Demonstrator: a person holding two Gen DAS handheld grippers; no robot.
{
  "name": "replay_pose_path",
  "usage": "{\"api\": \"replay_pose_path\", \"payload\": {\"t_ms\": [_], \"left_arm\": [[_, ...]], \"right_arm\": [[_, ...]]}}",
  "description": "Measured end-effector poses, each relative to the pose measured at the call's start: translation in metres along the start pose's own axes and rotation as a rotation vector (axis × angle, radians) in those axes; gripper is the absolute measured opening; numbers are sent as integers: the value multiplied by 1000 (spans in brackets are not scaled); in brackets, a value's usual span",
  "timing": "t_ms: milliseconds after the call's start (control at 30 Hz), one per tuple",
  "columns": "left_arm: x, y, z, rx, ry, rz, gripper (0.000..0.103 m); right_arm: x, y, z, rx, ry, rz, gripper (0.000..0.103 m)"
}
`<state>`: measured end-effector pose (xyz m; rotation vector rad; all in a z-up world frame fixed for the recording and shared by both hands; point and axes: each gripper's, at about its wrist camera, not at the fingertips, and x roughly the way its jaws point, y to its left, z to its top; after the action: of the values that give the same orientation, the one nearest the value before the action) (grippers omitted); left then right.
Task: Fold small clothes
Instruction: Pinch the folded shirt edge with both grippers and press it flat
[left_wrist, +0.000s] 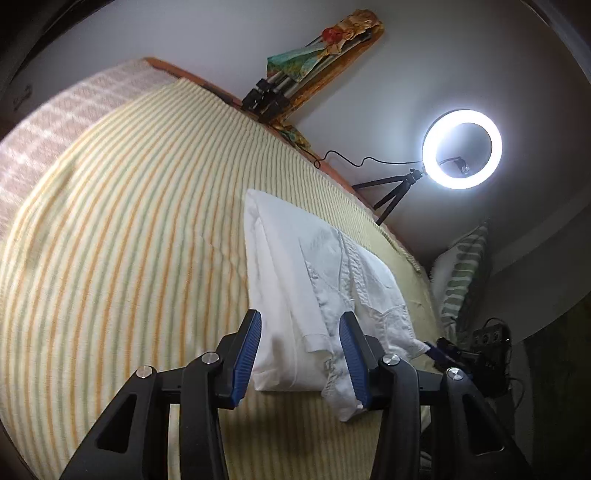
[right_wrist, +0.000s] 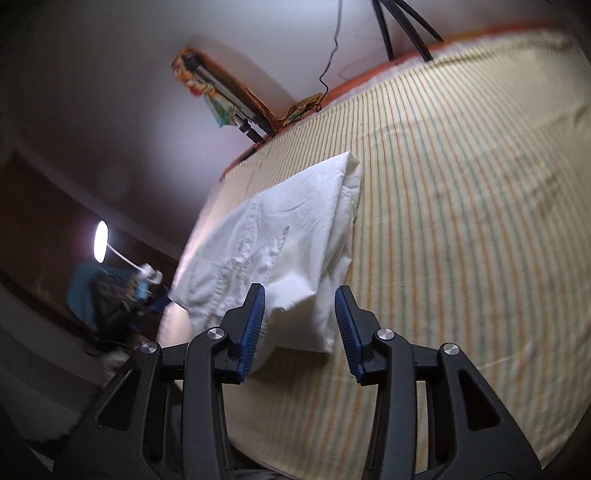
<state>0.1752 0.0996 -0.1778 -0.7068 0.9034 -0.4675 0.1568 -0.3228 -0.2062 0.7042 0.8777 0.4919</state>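
Lying lengthwise on the striped bedspread (left_wrist: 122, 229), the white garment (left_wrist: 295, 266) runs away from both sets of fingers, its long axis roughly in line with the way each gripper points, and that alignment is what the next move seems to turn on.

On the left side, the left gripper (left_wrist: 301, 354) stands with its jaws partly apart, the blue pads (left_wrist: 247, 354) clear of the cloth on the outer side. The garment's near end lies between and just beyond the two fingers: a smooth folded panel toward the left finger, and a textured, seamed layer draped against the right finger, with a loose hem hanging below its tip. Whether that right pad actually touches the cloth I cannot tell; nothing looks pinched.

On the right side, the right gripper (right_wrist: 300, 328) is likewise half open and grips nothing. Here the white garment (right_wrist: 280, 236) lies ahead and slightly to the left of the fingers, its near corner sitting between them, closer to the left pad (right_wrist: 255, 325). The far, narrower end reaches up toward the bed's edge.

Both hands appear about equally near the near short edge, one at each corner. Judging from this, a fold would carry that near edge forward along the long axis toward the far end.
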Motion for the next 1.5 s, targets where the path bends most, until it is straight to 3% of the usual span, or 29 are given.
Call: {"api": "replay_pose_path", "payload": {"t_ms": [67, 167, 200, 267, 400, 467, 567, 733, 867, 1000, 1100, 1200, 1267, 1400, 1500], "left_arm": [[11, 1, 3, -37, 26, -26, 34], [27, 2, 4, -77, 70, -63, 12], [29, 1, 4, -80, 77, -70, 5], [29, -3, 5, -75, 73, -75, 2], [16, -6, 5, -112, 57, -139, 0], [9, -7, 2, -119, 52, -169, 0], [15, -2, -7, -73, 82, -89, 0], [27, 14, -25, -78, 102, -28, 0], [25, 0, -29, 5, 97, 22, 0], [19, -14, -32, 87, 105, 88, 2], [0, -25, -30, 144, 91, 119, 19], [-20, -36, -20, 196, 46, 125, 23], [-23, -48, -8, 255, 19, 150, 25], [-4, -67, 20, 306, 10, 154, 31], [19, -79, 38, 332, 25, 159, 36]], "right_arm": [[10, -5, 0, 49, 16, 33, 42], [26, -8, -1, 70, 41, 59, 41], [32, -7, -2, 67, 56, 74, 32], [39, -2, -3, 43, 86, 75, 7], [26, 14, -1, -10, 72, 119, 5], [14, 20, 1, -22, 53, 155, 5], [10, 16, -1, -16, 60, 141, 4], [25, -3, -21, -2, 116, 39, 4], [27, -12, -27, 2, 124, -2, 4], [27, 5, -29, -97, 163, -90, 4], [21, 21, -26, -165, 192, -168, 5], [6, 42, -18, -262, 153, -228, 12], [0, 58, -7, -313, 108, -216, 15], [10, 84, 23, -356, 49, -197, 15], [33, 94, 46, -381, 55, -206, 15]]}}
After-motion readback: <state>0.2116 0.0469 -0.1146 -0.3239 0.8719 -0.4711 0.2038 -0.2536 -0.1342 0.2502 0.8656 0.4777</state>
